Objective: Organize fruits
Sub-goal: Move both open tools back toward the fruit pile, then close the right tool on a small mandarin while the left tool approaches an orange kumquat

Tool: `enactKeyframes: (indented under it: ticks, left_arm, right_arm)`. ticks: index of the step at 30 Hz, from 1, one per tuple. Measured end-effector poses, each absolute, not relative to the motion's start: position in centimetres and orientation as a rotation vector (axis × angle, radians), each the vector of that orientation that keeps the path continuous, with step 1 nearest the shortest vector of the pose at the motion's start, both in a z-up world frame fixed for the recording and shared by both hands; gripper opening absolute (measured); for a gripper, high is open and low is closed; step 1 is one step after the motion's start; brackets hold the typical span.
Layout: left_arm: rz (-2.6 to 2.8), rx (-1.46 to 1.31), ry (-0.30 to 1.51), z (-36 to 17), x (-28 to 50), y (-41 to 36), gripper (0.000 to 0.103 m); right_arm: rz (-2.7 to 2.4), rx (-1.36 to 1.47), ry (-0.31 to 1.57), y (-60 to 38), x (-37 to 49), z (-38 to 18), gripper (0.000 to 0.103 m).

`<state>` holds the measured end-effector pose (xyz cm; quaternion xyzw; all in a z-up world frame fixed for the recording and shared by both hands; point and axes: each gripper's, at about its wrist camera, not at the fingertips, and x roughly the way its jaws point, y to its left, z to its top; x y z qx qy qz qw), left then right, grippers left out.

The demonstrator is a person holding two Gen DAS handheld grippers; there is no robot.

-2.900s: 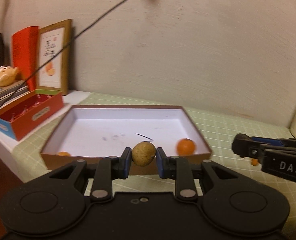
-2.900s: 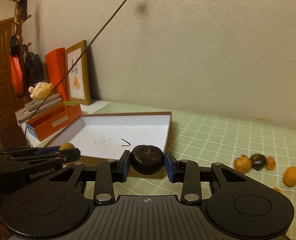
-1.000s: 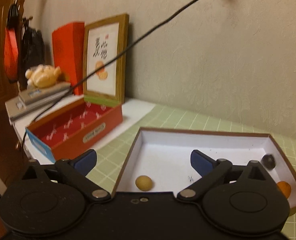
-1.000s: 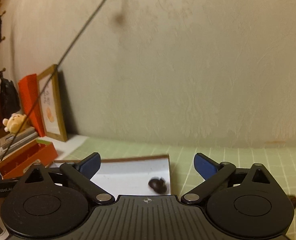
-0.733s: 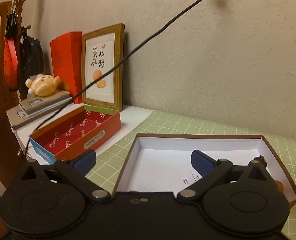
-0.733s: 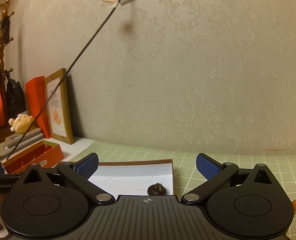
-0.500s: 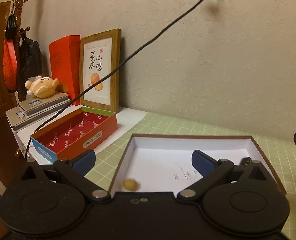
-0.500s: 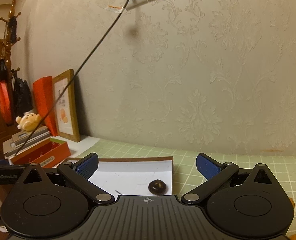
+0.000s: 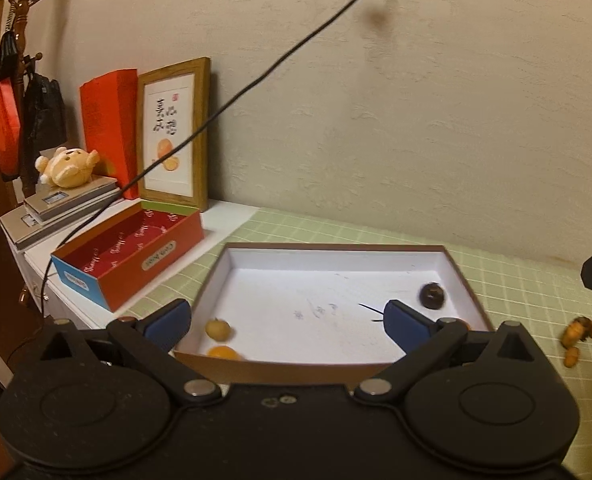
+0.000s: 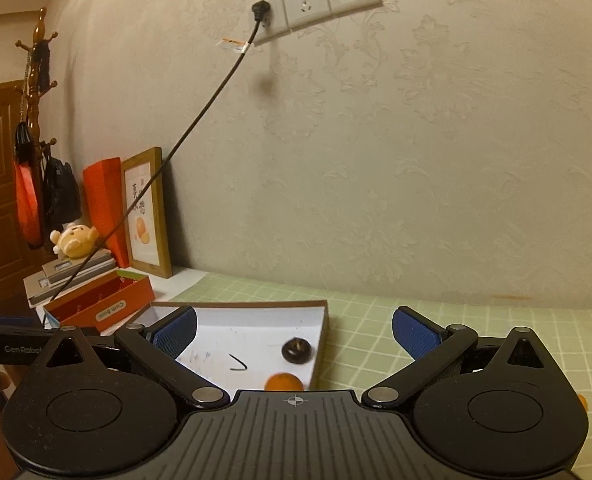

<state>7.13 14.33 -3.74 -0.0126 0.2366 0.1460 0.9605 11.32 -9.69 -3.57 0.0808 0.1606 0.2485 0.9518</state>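
Note:
A shallow brown box with a white floor (image 9: 336,250) lies on the green checked cloth. In it lie a tan round fruit (image 9: 217,329), an orange fruit (image 9: 223,352) at the near left, and a dark fruit (image 9: 432,295) at the right. My left gripper (image 9: 287,326) is open and empty above the box's near edge. My right gripper (image 10: 294,334) is open and empty over the box's right side; below it are the dark fruit (image 10: 296,349) and an orange fruit (image 10: 283,382). Several loose fruits (image 9: 580,330) lie on the cloth to the right.
A red open carton (image 9: 131,250) stands left of the box. Behind it are a framed picture (image 9: 173,136), a red card, a plush toy (image 9: 69,166) on stacked books, and a coat stand. A black cable (image 10: 199,120) runs from a wall socket across the view.
Both grippers have opened and let their fruits fall into the box: the tan fruit from the left, the dark fruit from the right. Both have since lifted and drawn back.

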Motion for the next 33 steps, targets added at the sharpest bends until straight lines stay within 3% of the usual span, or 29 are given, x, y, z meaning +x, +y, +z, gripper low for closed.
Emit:
enactKeyframes:
  ticks: [17, 28, 33]
  left_arm:
    - [0.069, 0.078, 0.492, -6.0, 9.1, 4.0, 0.096]
    - [-0.088, 0.138, 0.535, -8.8, 11.3, -2.4, 0.077]
    - [-0.131, 0.148, 0.556, -9.9, 12.3, -4.5, 0.074]
  right_arm:
    - [0.335, 0.222, 0.368, -18.6, 8.6, -5.1, 0.103]
    - [0.153, 0.251, 0.471, -23.9, 8.5, -7.6, 0.103]
    - [0.106, 0.262, 0.512, -25.6, 8.7, -8.5, 0.102]
